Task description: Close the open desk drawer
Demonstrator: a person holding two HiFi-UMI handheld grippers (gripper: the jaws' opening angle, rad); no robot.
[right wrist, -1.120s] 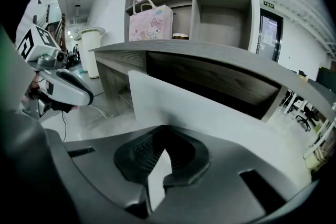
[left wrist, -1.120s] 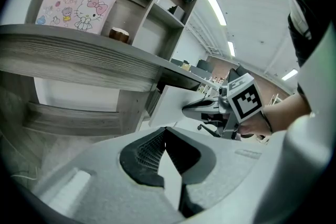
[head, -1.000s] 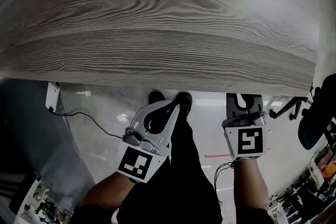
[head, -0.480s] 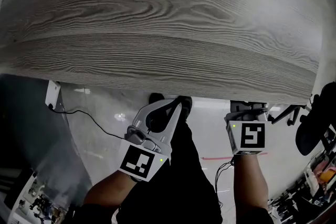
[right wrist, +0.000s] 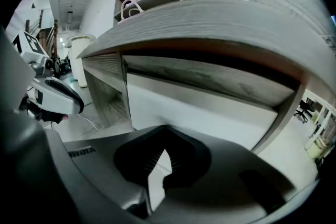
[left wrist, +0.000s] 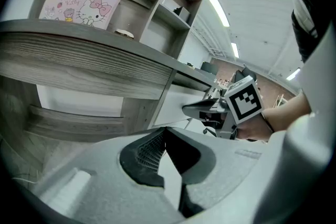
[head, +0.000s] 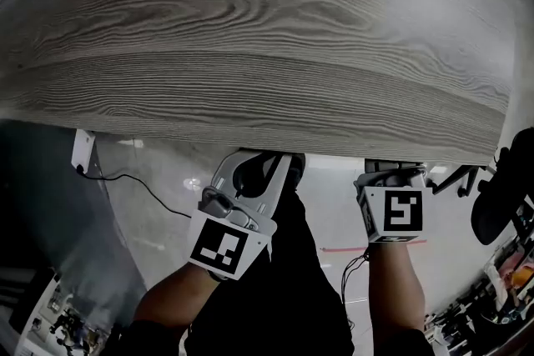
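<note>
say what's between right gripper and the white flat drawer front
Nothing: right gripper view shows a bare stretch from the right gripper to the white flat drawer front.

Bench top [head: 250,37] spans the far side. Both units sit at its near edge, tips tucked under the overhang: left hand-held gripper [head: 263,161] left of centre, right hand-held gripper [head: 390,172] well apart to its right. Drawer front [right wrist: 199,107] is below the bench top, straight ahead of the right unit. Shelf unit [left wrist: 157,5] stands on the back of the bench, with a paper bag [left wrist: 81,2] on the bench top against its left end. On the floor, a cable [head: 142,188] runs from a wall box [head: 82,152] at left. An office chair [head: 501,196] is at far right.
</note>
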